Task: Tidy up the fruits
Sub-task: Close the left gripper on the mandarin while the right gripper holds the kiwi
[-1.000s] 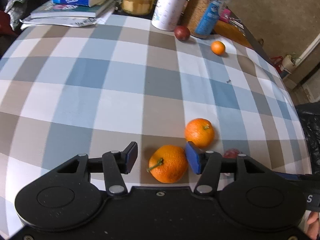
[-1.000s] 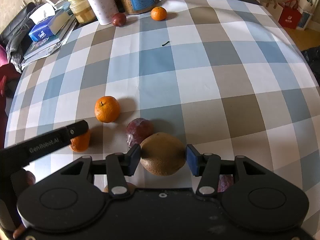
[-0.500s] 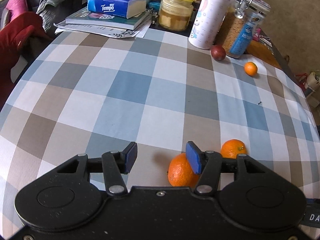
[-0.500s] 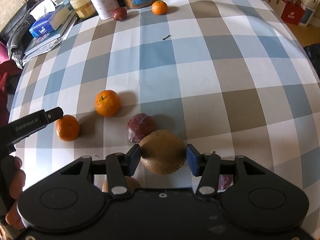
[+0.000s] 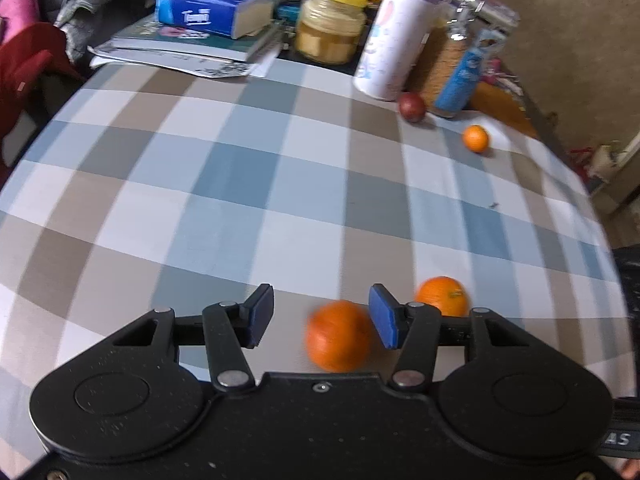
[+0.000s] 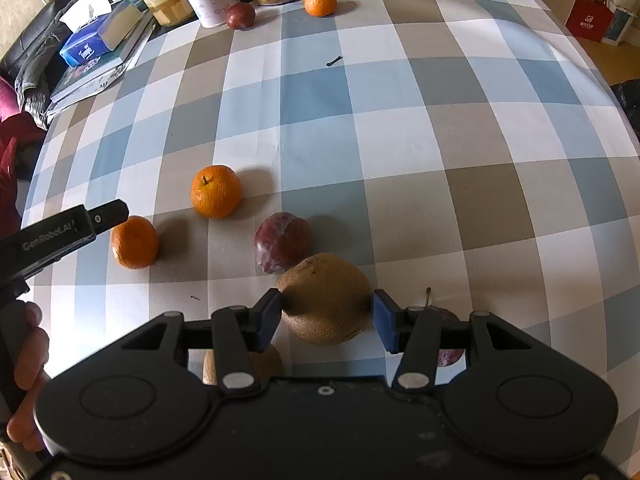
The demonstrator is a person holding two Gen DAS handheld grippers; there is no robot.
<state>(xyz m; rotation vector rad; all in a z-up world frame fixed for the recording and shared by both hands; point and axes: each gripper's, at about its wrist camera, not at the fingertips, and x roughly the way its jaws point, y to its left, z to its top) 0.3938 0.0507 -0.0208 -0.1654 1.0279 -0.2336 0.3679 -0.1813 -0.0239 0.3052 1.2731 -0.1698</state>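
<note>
My left gripper (image 5: 320,316) is open and holds nothing. An orange (image 5: 339,336) lies on the checked cloth by its right finger, and a second orange (image 5: 442,295) lies just past that finger. Both oranges show in the right wrist view (image 6: 135,242) (image 6: 216,191). My right gripper (image 6: 325,316) is shut on a brown kiwi (image 6: 326,298), low over the cloth. A dark red plum (image 6: 282,242) lies just beyond the kiwi. A small orange (image 6: 320,2) and another plum (image 6: 240,16) lie at the far edge. The left gripper's side shows in the right wrist view (image 6: 60,232).
Along the far edge stand a white and purple bottle (image 5: 394,36), a yellow-lidded jar (image 5: 332,26), a grain jar (image 5: 460,72), and a tissue pack (image 5: 212,12) on books. Another fruit (image 6: 448,334) and a brown one (image 6: 240,364) lie under my right gripper. Bags (image 6: 592,12) stand on the floor.
My left gripper let go of the orange, lifted back and swung left, then drifted right again. The orange now lies by its right finger. My right gripper has kept hold of the kiwi.
</note>
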